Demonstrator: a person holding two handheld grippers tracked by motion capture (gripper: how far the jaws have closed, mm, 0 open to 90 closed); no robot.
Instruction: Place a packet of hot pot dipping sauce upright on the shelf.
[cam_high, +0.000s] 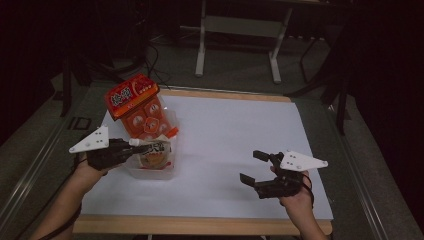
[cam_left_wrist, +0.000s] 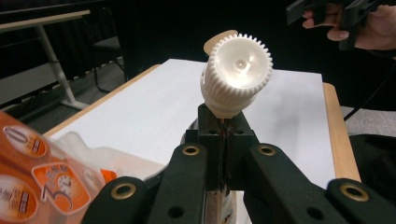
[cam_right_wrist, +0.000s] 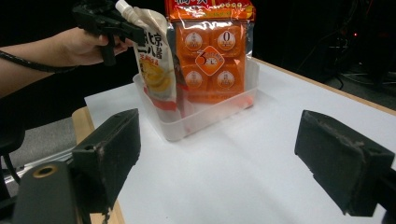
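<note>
A clear plastic bin sits on the left of the white table top. In it stand an orange snack pack and a spouted pouch with a yellow and white label. My left gripper is shut on the pouch's neck just under its white ribbed cap; the left gripper view shows the gripper pinching that neck. In the right gripper view the pouch stands upright at the bin's near end, beside the orange pack. My right gripper hovers open over bare table, well right of the bin.
A wooden strip borders the table's front edge. Behind the table stands a white metal frame on a grey floor. Dark stands rise at both sides.
</note>
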